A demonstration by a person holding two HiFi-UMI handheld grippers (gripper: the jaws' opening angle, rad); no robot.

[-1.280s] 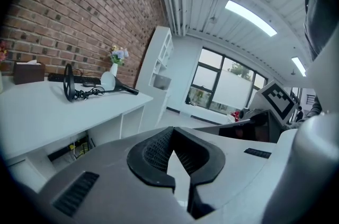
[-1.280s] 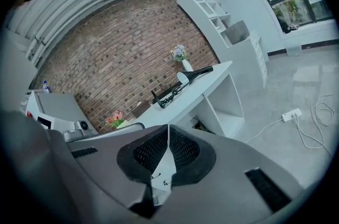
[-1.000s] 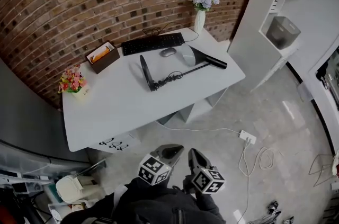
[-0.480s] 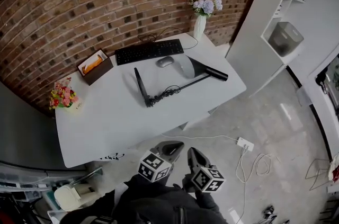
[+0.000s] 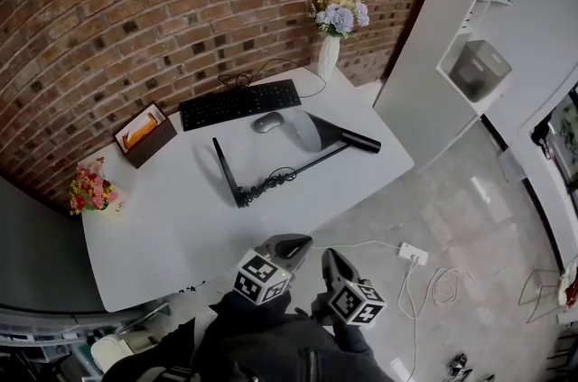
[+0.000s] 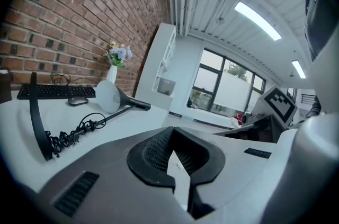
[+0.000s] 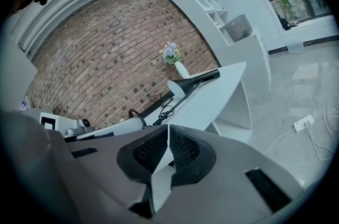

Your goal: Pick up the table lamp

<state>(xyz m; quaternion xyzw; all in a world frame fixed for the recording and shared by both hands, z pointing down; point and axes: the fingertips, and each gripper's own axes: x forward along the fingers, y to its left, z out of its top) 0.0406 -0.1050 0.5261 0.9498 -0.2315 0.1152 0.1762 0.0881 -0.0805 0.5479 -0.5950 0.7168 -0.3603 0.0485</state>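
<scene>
Lamp first: the table lamp (image 5: 312, 133) lies tipped over on its side on the white desk (image 5: 163, 227), not upright. Its pale shade rests near the middle of the desktop, just in front of the mouse (image 5: 267, 122) and the black keyboard (image 5: 239, 103). Its black head points toward the desk's right edge. A thin arm runs from the shade back to the curved black base, with the cord bunched in a tangle along it. From the left gripper view the lamp (image 6: 108, 97) shows low across the desktop. From the right gripper view it (image 7: 183, 85) sits near the desk's edge, against the brick wall.

Both tools are held low in front of the person, over the floor and short of the desk's near edge, well apart from the lamp. The left gripper (image 5: 291, 246) has its jaws pressed together with nothing between them, which its own view (image 6: 170, 146) shows plainly. The right gripper (image 5: 330, 259) is the same, its jaws closed and empty (image 7: 167, 135). The two are side by side, near each other.

A white vase of flowers (image 5: 327, 55) stands at the desk's back corner. A brown tissue box (image 5: 144, 135) sits left of the keyboard, and a small flower pot (image 5: 90, 191) is at the far left edge. A power strip (image 5: 414, 255) lies on the floor to the right.
</scene>
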